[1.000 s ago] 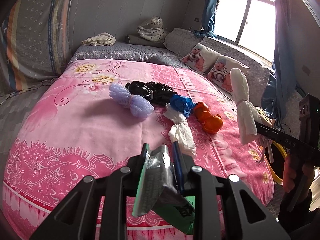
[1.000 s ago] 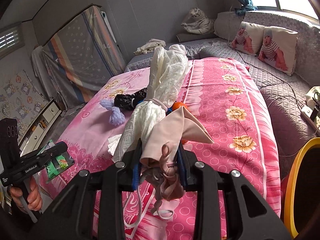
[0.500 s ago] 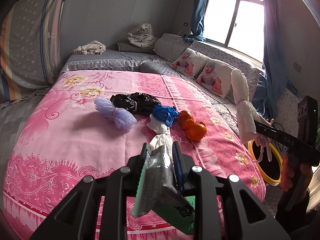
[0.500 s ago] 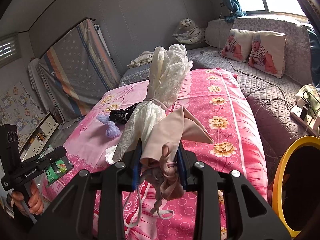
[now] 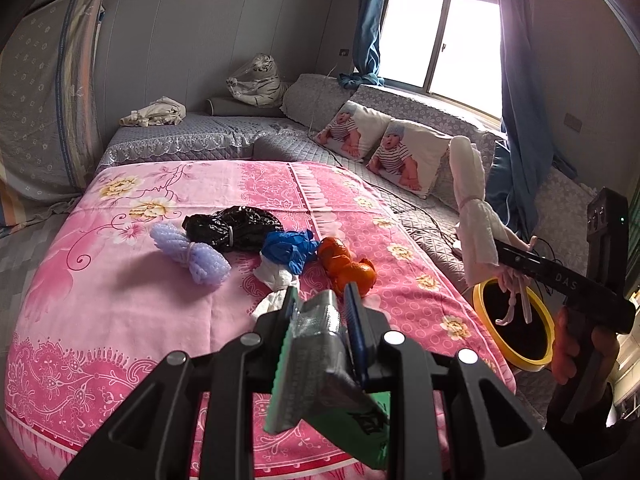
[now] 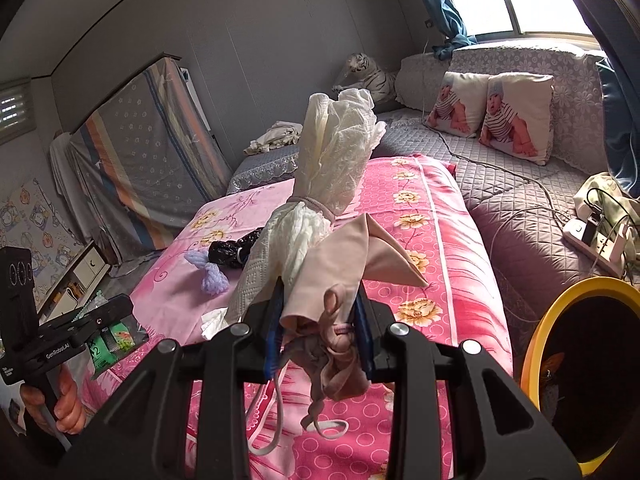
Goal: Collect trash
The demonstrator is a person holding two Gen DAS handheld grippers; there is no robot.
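**Both tongs loaded, bin in reach, bed not yet cleared**

Left wrist view: the left gripper (image 5: 320, 312) at bottom centre is clamped narrow on a wrapper (image 5: 316, 364), silver and green, its long axis running from the jaws down toward the lower edge of the frame. Beyond it, in the middle of the frame, the pink bed (image 5: 100, 300) carries a row of trash: a purple bundle (image 5: 190, 252), a black bag (image 5: 236, 227), a blue bag (image 5: 290, 249), orange peel (image 5: 348, 268) and a white wad (image 5: 276, 280) just in front of the jaws. At right, the right gripper (image 5: 516, 258) holds a white roll (image 5: 472, 204) standing near upright over the yellow bin (image 5: 478, 312).

Right wrist view: the right gripper, at bottom centre, is closed on the white roll (image 6: 320, 200) together with a pink rag (image 6: 344, 276); the roll's long axis points up and away toward the top of the frame, strings dangling below. The bin (image 6: 536, 336) shows at the lower right edge, apart from the load. The left gripper (image 6: 96, 320) with its wrapper (image 6: 116, 340) sits at lower left.

By my reckoning two loads are picked up, neither dropped, and five pieces wait on the bed; something already lies in the bin, though I cannot tell what.
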